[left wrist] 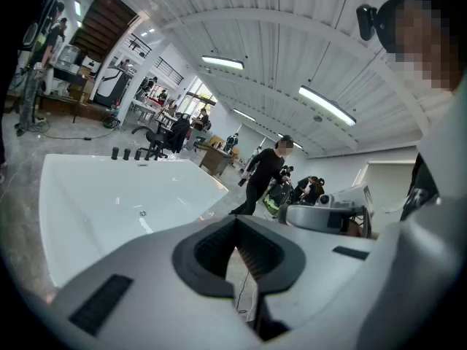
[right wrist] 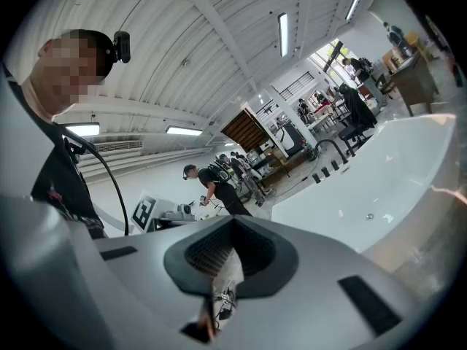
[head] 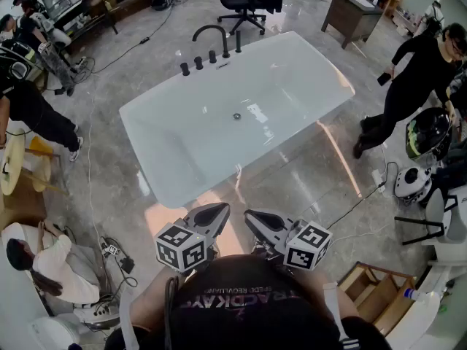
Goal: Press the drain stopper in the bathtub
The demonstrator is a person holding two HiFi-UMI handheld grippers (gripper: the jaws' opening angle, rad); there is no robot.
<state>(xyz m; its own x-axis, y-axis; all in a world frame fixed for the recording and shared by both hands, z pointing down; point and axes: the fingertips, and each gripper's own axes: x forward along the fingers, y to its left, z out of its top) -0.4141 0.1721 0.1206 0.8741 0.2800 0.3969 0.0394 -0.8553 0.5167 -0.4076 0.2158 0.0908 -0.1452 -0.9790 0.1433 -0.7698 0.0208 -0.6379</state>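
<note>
Sitting just above frame centre, the small round drain stopper (head: 236, 116) lies on the floor of the white bathtub (head: 168, 144), with a black faucet (head: 225, 46) on the tub's upper rim. At lower centre, well apart from the stopper, my left gripper (head: 221, 208) and right gripper (head: 249, 214) are both clenched on nothing.
</note>
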